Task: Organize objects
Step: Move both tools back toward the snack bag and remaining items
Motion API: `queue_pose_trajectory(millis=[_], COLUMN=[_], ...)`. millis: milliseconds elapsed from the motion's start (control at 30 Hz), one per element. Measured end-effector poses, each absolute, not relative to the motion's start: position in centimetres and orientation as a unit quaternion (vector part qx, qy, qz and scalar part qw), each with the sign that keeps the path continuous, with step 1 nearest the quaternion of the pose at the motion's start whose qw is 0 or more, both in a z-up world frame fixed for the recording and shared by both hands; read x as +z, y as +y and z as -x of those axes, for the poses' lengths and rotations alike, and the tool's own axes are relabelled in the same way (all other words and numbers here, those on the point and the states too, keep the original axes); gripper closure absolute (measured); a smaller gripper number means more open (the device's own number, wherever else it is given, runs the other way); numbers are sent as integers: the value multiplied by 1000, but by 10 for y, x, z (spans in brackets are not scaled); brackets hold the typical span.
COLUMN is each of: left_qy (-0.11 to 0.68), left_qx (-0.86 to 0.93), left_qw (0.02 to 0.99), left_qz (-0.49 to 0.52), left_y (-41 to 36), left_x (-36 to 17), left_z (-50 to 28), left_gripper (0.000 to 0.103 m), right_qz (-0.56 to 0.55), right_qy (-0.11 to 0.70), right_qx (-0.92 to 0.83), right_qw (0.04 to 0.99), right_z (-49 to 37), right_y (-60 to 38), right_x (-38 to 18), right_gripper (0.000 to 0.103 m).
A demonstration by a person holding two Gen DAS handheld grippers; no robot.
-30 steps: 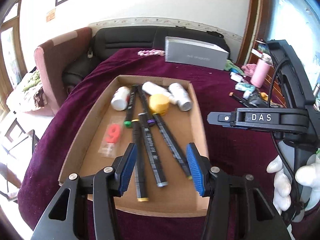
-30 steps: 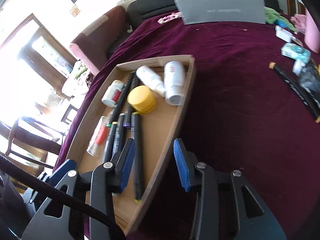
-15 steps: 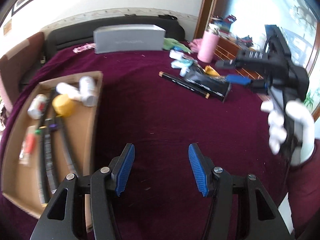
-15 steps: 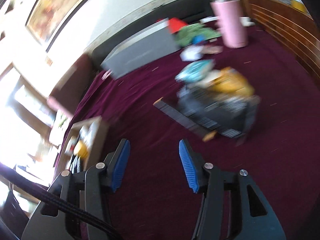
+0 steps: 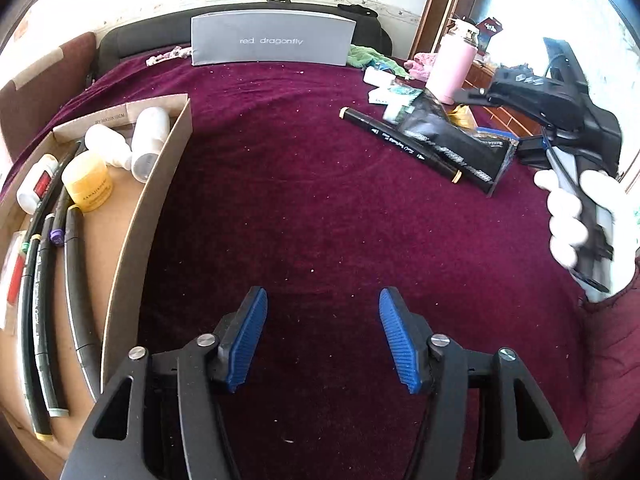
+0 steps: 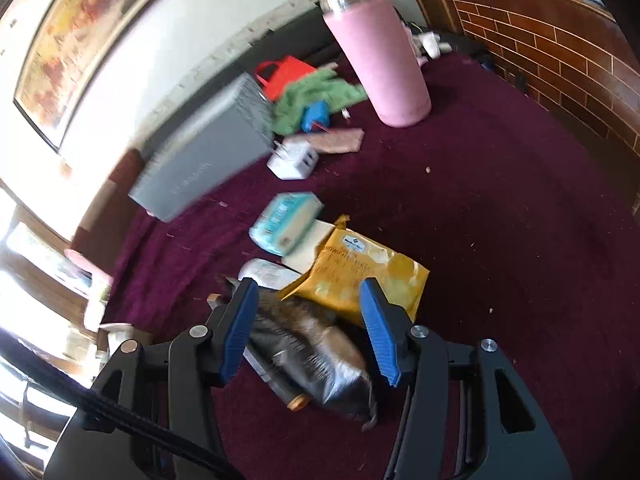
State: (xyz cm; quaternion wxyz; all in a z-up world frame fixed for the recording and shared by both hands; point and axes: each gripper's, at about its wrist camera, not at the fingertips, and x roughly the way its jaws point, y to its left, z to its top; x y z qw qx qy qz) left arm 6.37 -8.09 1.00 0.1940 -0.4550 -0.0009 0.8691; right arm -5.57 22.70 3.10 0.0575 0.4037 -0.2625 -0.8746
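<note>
A cardboard tray [image 5: 160, 184] at the left holds several black markers [image 5: 76, 288], white bottles [image 5: 148, 140] and a yellow jar [image 5: 90, 186]. My left gripper [image 5: 322, 292] hovers over bare purple cloth right of the tray, its jaws opening with nothing between them. One loose black marker [image 5: 400, 144] lies beside a black packet [image 5: 452, 140] at the right. In the right wrist view my right gripper [image 6: 308, 284] hangs just above that black packet [image 6: 312, 352] and a yellow packet [image 6: 360, 276]. Its jaws are opening and the pads touch nothing. A white-gloved hand [image 5: 576, 220] holds it.
A grey box [image 5: 272, 40] stands at the back of the purple cloth. A pink bottle [image 6: 380, 60], green cloth [image 6: 316, 96], white charger [image 6: 294, 160] and tissue pack [image 6: 286, 220] crowd the far right. A brick-patterned wall [image 6: 560, 60] borders the right side.
Both grippers have swung right, away from above the tray. The left one now faces bare cloth and the right one has reached the packets. Both jaws stand wider.
</note>
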Motion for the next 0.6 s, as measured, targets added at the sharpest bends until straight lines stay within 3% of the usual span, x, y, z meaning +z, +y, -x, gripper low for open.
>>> queue_pose_trajectory(millis=[33,133,200,333,467,600], left_qy=[-6,-15,-18,-20,-33,-23], left_qx=[868,867,866,861,853,852], left_qw=[198,201,205,219,242,243], left_qz=[455,456,456,458,461,464], left_y=[-82,-83,-82,-78,-76,-71], left_x=[10,9,9,9,8,8], left_z=[-64,-63,-62,-62,-61,-60], left_gripper=[46,41,37,25,5,2], right_qz=[-408,-427,-410,-398,-416,-421], right_qy=[-269,-332,-321,-292,-326,-371], right_qx=[-868,-781,-772,-817,-811,-787], right_qw=[92,311,366,297,250,258], right_z=[55,51,40,33,37,38], right_y=[223,202,192,193,204,213], right_x=[31,32,43,48,26,12], right_gripper=[39,39,38,35,35,34])
